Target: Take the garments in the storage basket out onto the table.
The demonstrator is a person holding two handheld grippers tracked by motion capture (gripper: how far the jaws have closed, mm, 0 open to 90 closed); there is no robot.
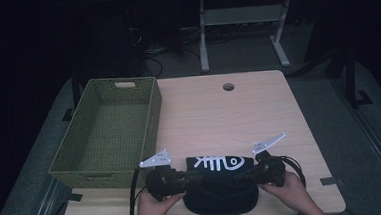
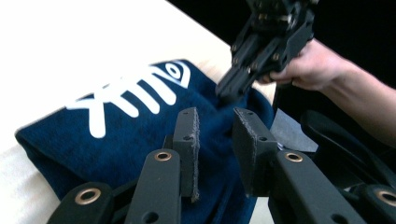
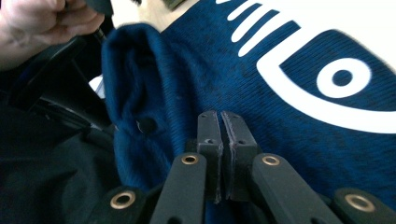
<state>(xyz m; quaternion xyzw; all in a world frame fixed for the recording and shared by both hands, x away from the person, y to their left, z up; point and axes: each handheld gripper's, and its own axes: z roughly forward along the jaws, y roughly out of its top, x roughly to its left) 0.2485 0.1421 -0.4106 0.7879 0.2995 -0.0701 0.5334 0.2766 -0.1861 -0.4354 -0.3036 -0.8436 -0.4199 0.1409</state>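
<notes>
A green woven basket [image 1: 105, 133] is sitting at the left of the counter [image 1: 259, 118], and I am seeing nothing inside it. Just right of the basket, near the front edge, my left tool [image 2: 215, 140] is hovering over the left end of a folded dark blue cloth [image 1: 221, 171] with a white fish-bone print, its jaws standing apart with nothing pressed between them. The cloth is lying between my two hands. At its right end, my right tool [image 3: 221, 123] is resting against the fabric with its jaws closed together.
</notes>
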